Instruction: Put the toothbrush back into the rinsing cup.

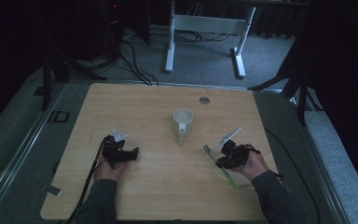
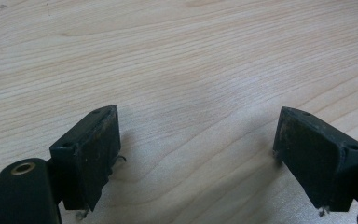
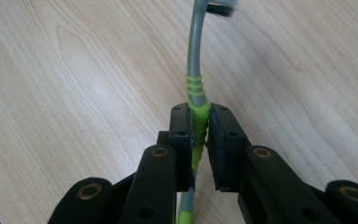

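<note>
A green and grey toothbrush (image 1: 216, 162) lies low over the wooden table (image 1: 158, 186) at the right, and my right gripper (image 1: 224, 160) is shut on its green handle (image 3: 198, 126). Its grey neck runs forward to the bristle head (image 3: 220, 6) at the top of the right gripper view. A white mug (image 1: 182, 122) stands upright in the table's middle, its handle toward me. My left gripper (image 1: 131, 154) rests at the left of the table, open, with bare wood between its two pads (image 2: 98, 154).
A small round grommet (image 1: 204, 100) sits in the tabletop near its far edge. Beyond the table a white desk frame (image 1: 205, 32) and loose cables (image 1: 130, 60) lie on the grey carpet. Dark stands flank both far corners.
</note>
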